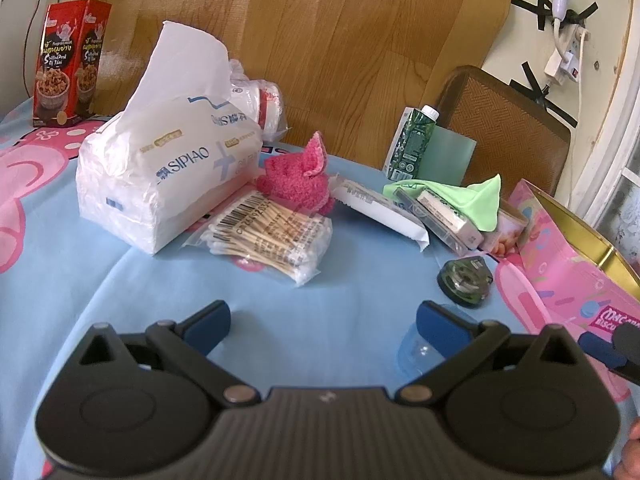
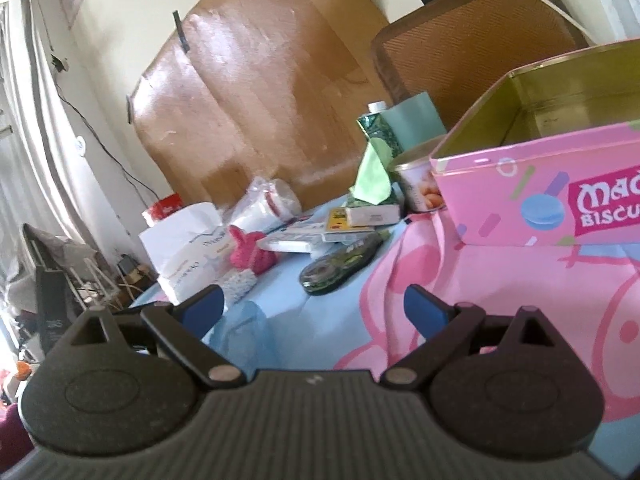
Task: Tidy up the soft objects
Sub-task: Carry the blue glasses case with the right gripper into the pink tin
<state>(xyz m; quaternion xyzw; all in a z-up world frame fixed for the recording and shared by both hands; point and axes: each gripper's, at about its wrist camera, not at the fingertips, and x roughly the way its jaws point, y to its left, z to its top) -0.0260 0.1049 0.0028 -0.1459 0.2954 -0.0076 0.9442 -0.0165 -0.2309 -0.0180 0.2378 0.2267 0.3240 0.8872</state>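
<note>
A pink fuzzy knitted toy (image 1: 298,176) lies mid-table between the white tissue pack (image 1: 160,176) and a white wrapped bar (image 1: 380,210). A bag of cotton swabs (image 1: 264,236) lies in front of it. A green cloth (image 1: 476,196) drapes over small boxes at the right. My left gripper (image 1: 322,326) hovers open over bare blue cloth, well short of the swabs. In the right wrist view the toy (image 2: 250,254), the tissue pack (image 2: 184,244) and the green cloth (image 2: 374,176) sit far ahead. My right gripper (image 2: 314,306) is open with nothing between its fingers. The open pink biscuit tin (image 2: 532,184) stands to its right.
A red snack box (image 1: 66,64) stands at the back left and a green carton (image 1: 412,140) at the back right. A dark round tape dispenser (image 1: 464,280) lies near the pink tin (image 1: 568,268). A wooden board and a chair back (image 1: 508,120) rise behind the table.
</note>
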